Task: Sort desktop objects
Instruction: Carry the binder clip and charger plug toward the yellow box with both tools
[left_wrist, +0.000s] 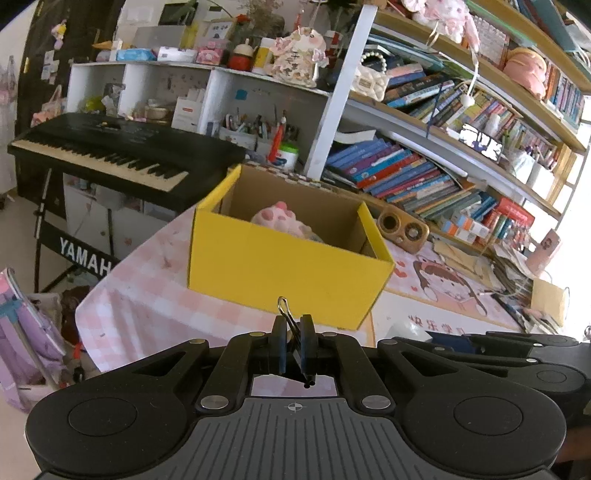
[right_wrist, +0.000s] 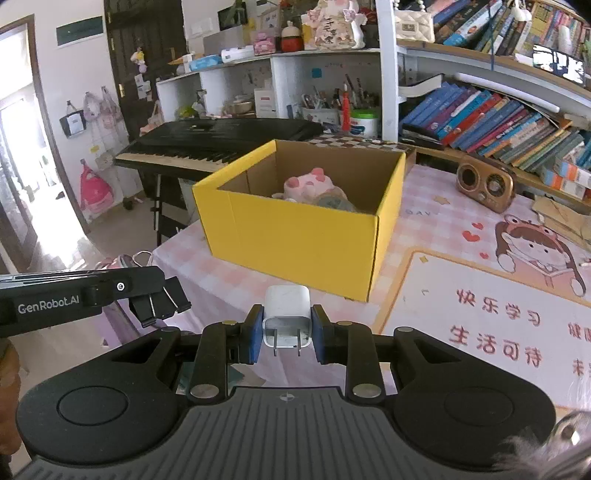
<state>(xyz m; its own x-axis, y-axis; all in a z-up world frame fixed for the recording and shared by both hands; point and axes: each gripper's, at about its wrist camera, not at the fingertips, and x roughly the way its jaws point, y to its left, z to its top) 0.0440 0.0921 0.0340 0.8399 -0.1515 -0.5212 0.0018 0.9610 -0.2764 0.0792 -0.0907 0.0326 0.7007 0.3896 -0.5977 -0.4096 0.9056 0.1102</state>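
A yellow cardboard box (left_wrist: 280, 273) stands open on the pink checked tablecloth; it also shows in the right wrist view (right_wrist: 306, 236). A pink plush toy (left_wrist: 282, 218) lies inside it, also seen in the right wrist view (right_wrist: 314, 186). My left gripper (left_wrist: 293, 332) is shut on a black binder clip (left_wrist: 291, 325) just in front of the box; the clip also shows from the side in the right wrist view (right_wrist: 162, 301). My right gripper (right_wrist: 286, 325) is shut on a white charger plug (right_wrist: 286, 317), prongs toward the camera, short of the box's near wall.
A wooden radio (right_wrist: 484, 186) sits right of the box. A printed desk mat (right_wrist: 498, 321) covers the table's right side. A black keyboard (left_wrist: 110, 151) stands behind left. Shelves of books (right_wrist: 498, 125) and a pen holder (right_wrist: 332, 107) line the back. The table edge (left_wrist: 96, 295) drops off left.
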